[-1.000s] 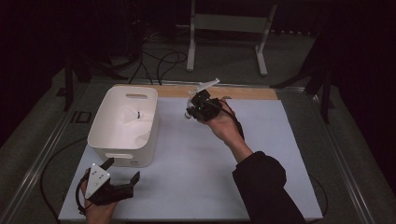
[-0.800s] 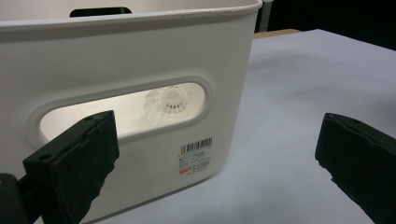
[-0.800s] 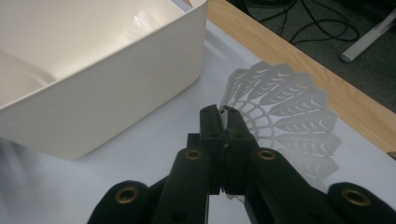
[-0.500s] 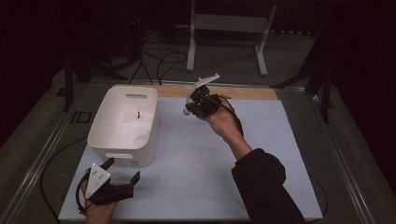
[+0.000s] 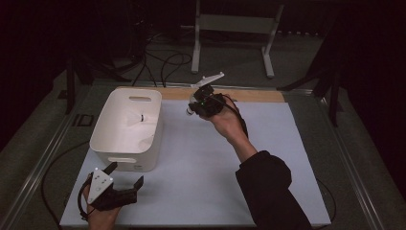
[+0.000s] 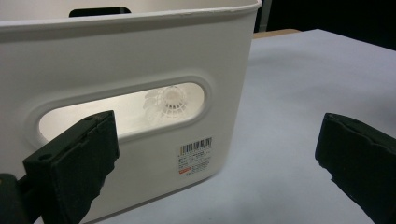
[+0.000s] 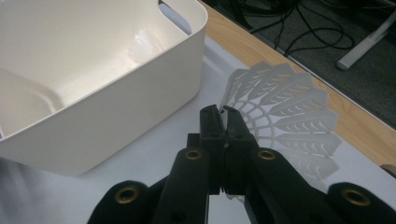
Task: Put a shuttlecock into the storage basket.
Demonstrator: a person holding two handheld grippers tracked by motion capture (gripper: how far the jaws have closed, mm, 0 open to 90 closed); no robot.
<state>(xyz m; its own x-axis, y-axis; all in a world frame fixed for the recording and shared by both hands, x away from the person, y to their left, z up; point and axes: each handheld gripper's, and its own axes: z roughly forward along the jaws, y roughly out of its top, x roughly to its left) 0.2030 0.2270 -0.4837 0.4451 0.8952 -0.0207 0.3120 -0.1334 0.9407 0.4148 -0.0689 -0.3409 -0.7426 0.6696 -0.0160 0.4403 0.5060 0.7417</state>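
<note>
Right tool [image 7: 223, 112] clenched on a white shuttlecock [image 7: 289, 116] — skirt fanned out just past the jaw tips, held above the worktop [image 5: 191, 158] right of the white bin [image 5: 107, 143]. Left tool [image 5: 125, 178] released — jaws wide, just in front of the bin's near wall; second shuttlecock [image 6: 170, 101] inside the bin.

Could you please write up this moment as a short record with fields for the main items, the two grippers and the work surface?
Held item: white plastic shuttlecock, skirt pinched between the shut jaws.
Right gripper: shut on the shuttlecock, raised beside the bin's far right corner.
Left gripper: jaws wide open, nothing between them, at the near left of the table, facing the bin's handle slot.
Bin: white, rectangular, open-topped, standing on the mat.
Bin contents: a second shuttlecock lying inside.
Surface: pale mat on the table, wooden strip along its far edge.
</note>
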